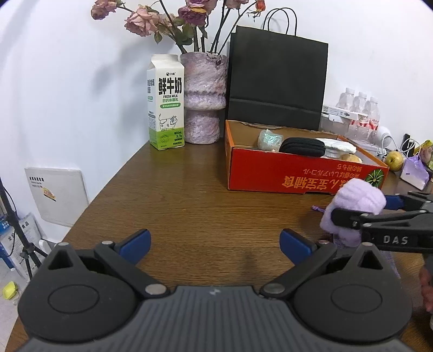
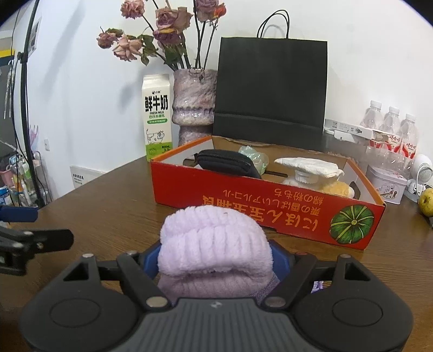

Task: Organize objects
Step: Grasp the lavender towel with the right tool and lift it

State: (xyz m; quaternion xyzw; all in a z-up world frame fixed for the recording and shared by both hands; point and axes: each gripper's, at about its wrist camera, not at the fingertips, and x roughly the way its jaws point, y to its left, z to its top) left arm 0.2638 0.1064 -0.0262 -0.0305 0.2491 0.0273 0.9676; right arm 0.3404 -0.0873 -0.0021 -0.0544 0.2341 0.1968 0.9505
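Against the wall at the far edge of the tabletop [image 1: 189, 195]: milk carton [image 1: 166, 103], upright, just beside purple vase [image 1: 203, 100] holding dried roses [image 1: 140, 21]. Right of vase: black paper bag [image 1: 278, 81], upright, handles up. Further right: pack of water bottles [image 2: 389, 130], white tin [image 2: 385, 186], yellow-green fruit [image 1: 394, 160].

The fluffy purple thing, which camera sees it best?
The right wrist view: the fluffy purple thing sits big in the middle, squeezed between the right gripper fingers. In the left wrist view it is small at the right edge, partly hidden by that gripper's black finger.
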